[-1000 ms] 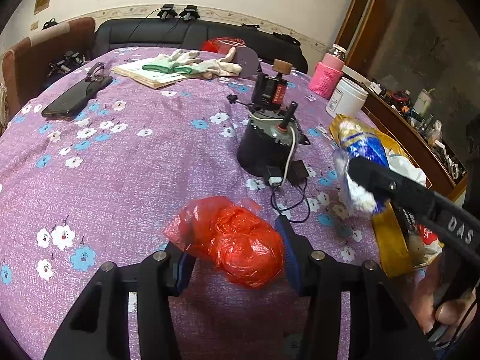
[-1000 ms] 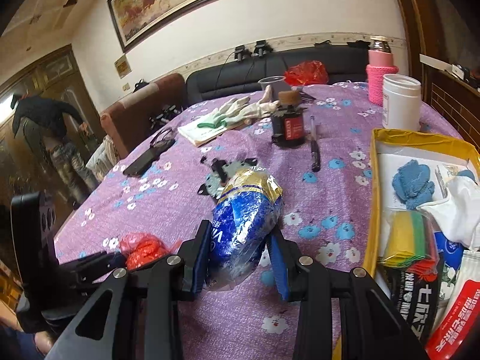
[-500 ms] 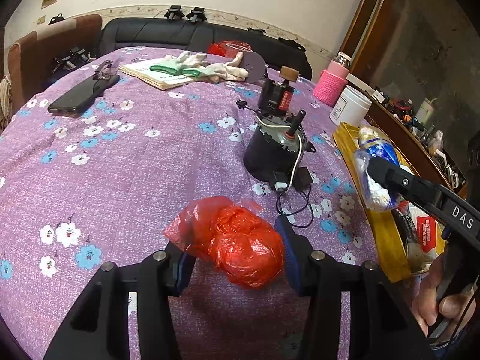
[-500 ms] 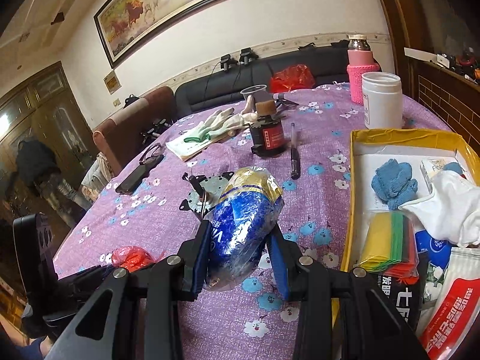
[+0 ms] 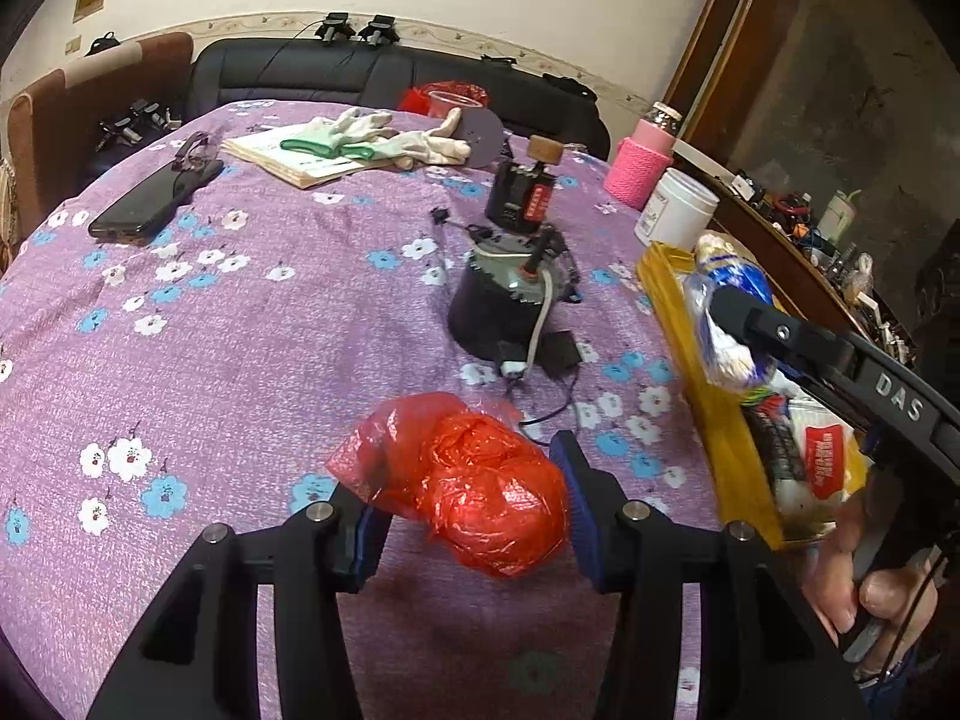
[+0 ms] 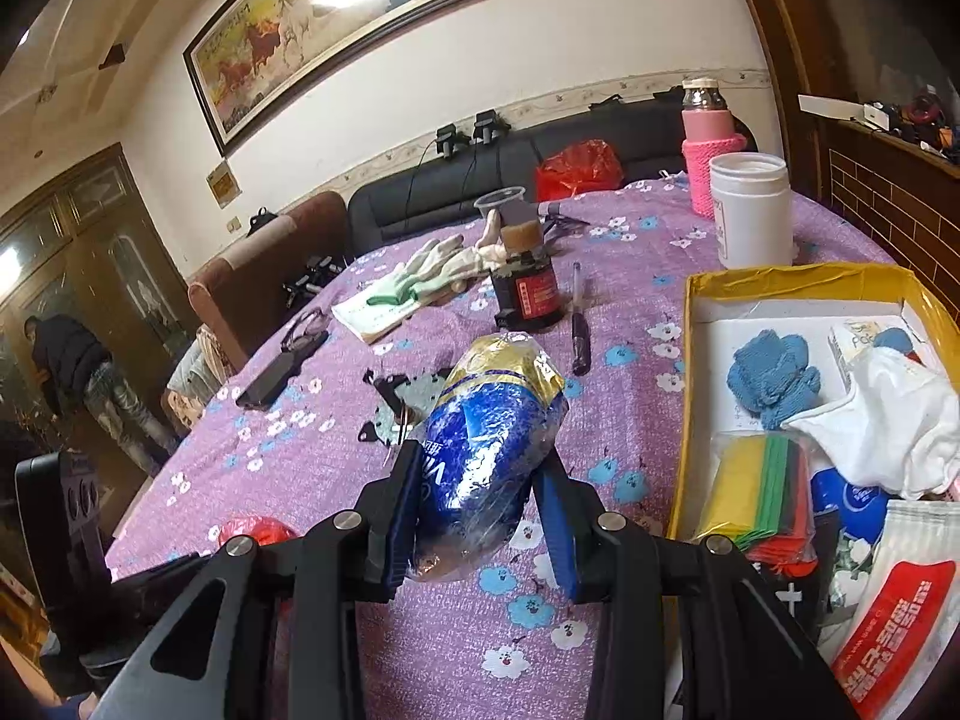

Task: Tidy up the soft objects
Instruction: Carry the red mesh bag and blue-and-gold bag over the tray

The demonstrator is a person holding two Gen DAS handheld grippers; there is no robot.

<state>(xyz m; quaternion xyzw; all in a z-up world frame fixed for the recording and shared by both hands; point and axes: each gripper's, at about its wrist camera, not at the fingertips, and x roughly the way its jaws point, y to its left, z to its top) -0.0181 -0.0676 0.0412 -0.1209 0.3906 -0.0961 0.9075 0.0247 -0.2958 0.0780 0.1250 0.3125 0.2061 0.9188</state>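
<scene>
left gripper (image 5: pixel 468 510) angled down (clasping red bag (image 5: pixel 480 492))

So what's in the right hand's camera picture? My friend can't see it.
The right gripper is shut on a shiny blue and gold packet above a purple flowery tablecloth. To the right, a yellow box holds a blue cloth, a white cloth and coloured packs.
</scene>
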